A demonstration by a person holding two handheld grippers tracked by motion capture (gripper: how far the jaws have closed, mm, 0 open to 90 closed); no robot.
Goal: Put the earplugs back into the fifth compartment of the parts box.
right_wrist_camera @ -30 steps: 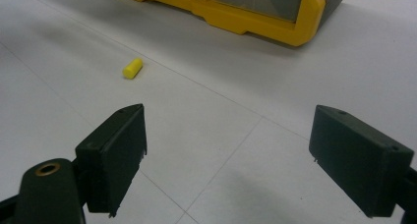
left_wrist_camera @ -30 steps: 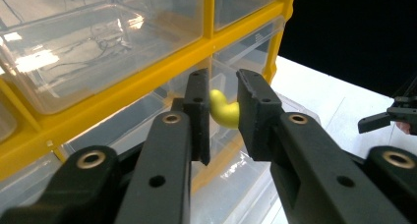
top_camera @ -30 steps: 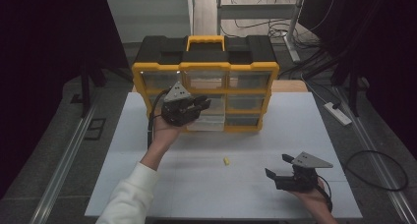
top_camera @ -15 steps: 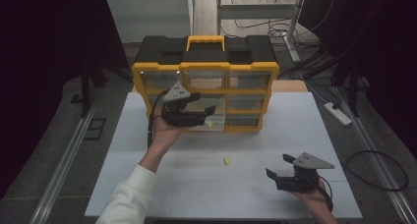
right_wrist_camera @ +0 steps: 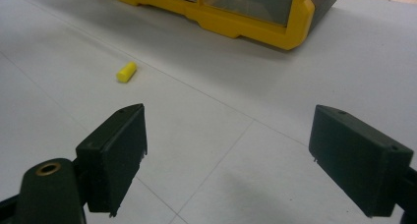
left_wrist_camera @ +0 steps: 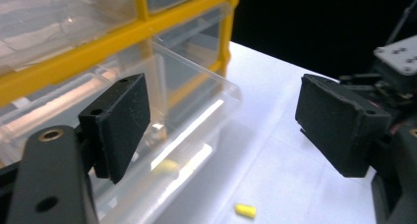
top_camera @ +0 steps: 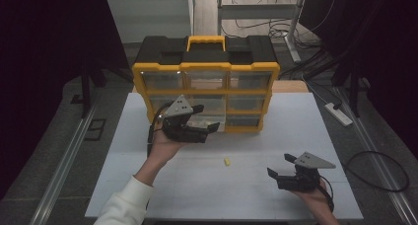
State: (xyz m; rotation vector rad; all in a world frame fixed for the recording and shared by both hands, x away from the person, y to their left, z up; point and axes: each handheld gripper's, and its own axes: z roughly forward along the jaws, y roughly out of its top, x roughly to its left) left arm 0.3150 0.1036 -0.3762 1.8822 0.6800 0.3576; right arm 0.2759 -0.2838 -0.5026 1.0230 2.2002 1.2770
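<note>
Now the left hand-held gripper (top_camera: 197, 125), jaws just spread and empty, leaves the pulled-out clear drawer (left_wrist_camera: 187, 116); next, the wide-open right hand-held gripper (top_camera: 283, 171) must grasp the yellow earplug (top_camera: 227, 162) at lower centre.

- One yellow-and-black drawer cabinet (top_camera: 205, 82), standing at the far edge of the white table (top_camera: 123, 151).
- Clear drawers in its front: nine counted, three rows of three; one pulled-out drawer (top_camera: 209, 120) in the bottom row, middle column.
- One yellow carry handle (top_camera: 205, 39) on the cabinet top.
- Small yellow plugs: two seen. One loose plug (top_camera: 227, 162) lies on the bare table near its middle; a second plug (left_wrist_camera: 166, 166) shows through the open drawer's clear wall in the left gripper view.
- Handheld grippers: two, left gripper (top_camera: 203, 120) and right gripper (top_camera: 279, 166), each with two black jaws.
- Grey three-cornered plates: two, one per gripper.
- One white power strip (top_camera: 338, 113) on the floor off the table's right edge.
</note>
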